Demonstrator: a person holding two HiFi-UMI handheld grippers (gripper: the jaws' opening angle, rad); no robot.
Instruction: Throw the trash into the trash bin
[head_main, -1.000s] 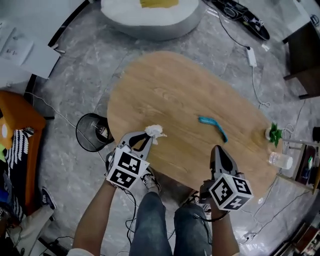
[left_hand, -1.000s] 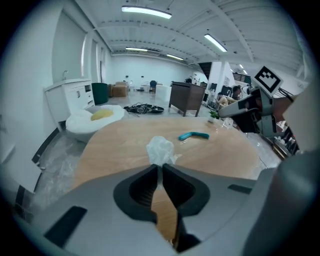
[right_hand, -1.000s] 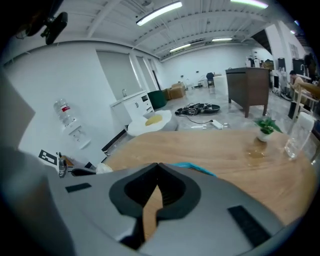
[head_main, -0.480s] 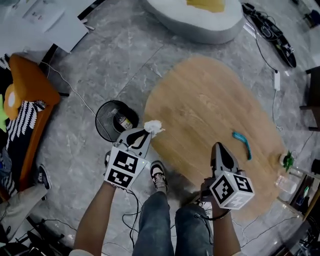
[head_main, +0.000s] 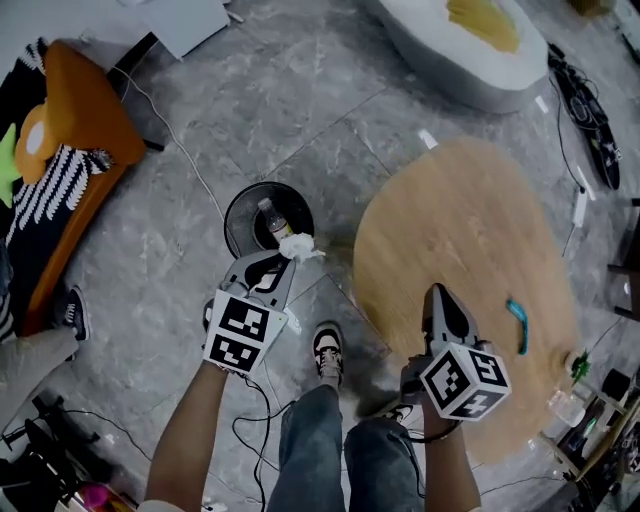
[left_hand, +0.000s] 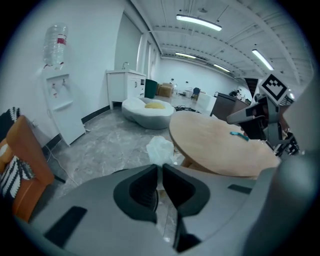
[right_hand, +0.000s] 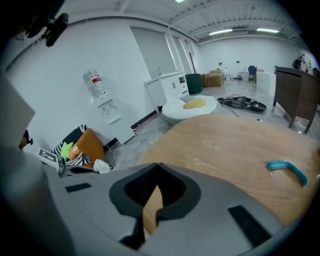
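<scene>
My left gripper (head_main: 287, 256) is shut on a crumpled white tissue (head_main: 299, 247), which hangs over the near rim of the round black trash bin (head_main: 240, 215) on the floor. A plastic bottle (head_main: 272, 217) lies inside the bin. In the left gripper view the tissue (left_hand: 161, 149) sticks out past the closed jaws. My right gripper (head_main: 438, 294) is shut and holds nothing, hovering over the near edge of the oval wooden table (head_main: 460, 230). A blue strip (head_main: 517, 326) lies on the table; the right gripper view shows this blue strip (right_hand: 286, 169) at the far right.
An orange seat with striped fabric (head_main: 70, 140) stands on the left and a white round cushion (head_main: 470, 45) at the back. Cables run over the grey floor. The person's shoe (head_main: 327, 350) is below the bin. A water dispenser (left_hand: 62, 100) stands at the wall.
Both grippers have swung left, away from the table's middle. The left gripper has carried the tissue off the table edge to the bin's rim; the right stays shut and empty.
</scene>
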